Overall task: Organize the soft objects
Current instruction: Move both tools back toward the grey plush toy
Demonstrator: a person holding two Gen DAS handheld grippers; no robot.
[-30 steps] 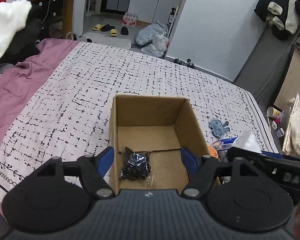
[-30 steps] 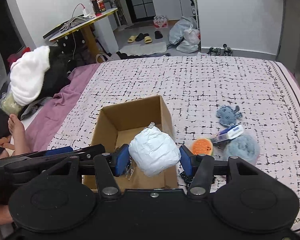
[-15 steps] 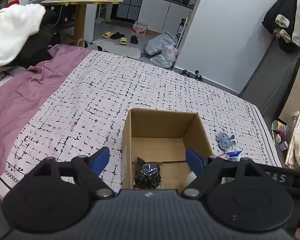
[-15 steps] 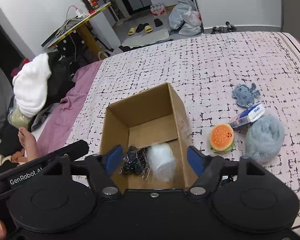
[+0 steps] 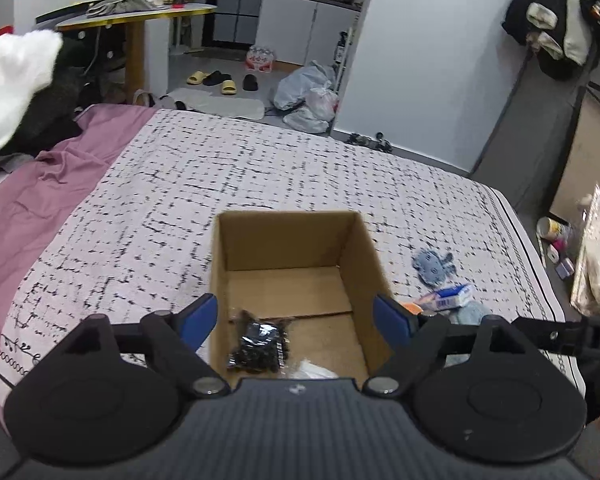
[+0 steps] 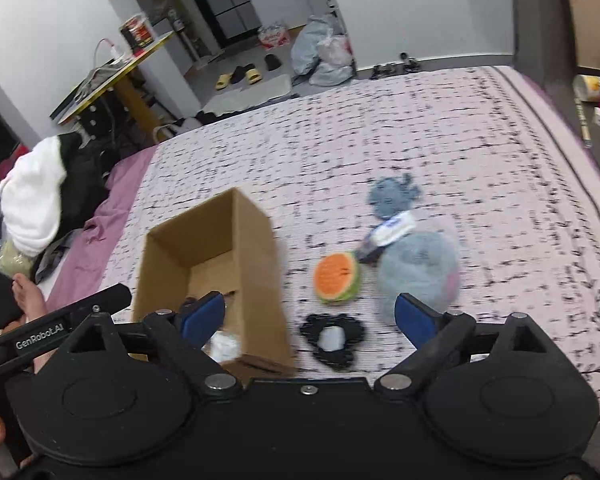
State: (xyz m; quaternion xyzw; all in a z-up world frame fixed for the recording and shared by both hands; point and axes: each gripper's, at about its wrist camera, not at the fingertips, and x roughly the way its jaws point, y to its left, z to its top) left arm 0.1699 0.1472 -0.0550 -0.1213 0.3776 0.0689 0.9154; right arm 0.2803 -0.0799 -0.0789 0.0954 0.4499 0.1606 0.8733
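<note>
Both grippers stand with jaws wide apart and nothing held: the left gripper hangs over the near end of the one cardboard box, and the right gripper hangs over the bedspread between the box's right wall and the loose items. Inside the box, at its near end, lie two items: one black crinkled packet and one white soft bundle, side by side. On the bedspread to the right of the box, near the bed's near edge, five items are counted. Nearest is one black ring-shaped piece with a white centre. Just beyond it sits one orange burger-like plush, with one large grey-blue fluffy ball just beside it to the right. One blue-and-white packet rests against the ball's far side. Farthest is one small blue plush creature, lying flat. The far half of the bedspread carries nothing further; a purple sheet runs along its left edge.
</note>
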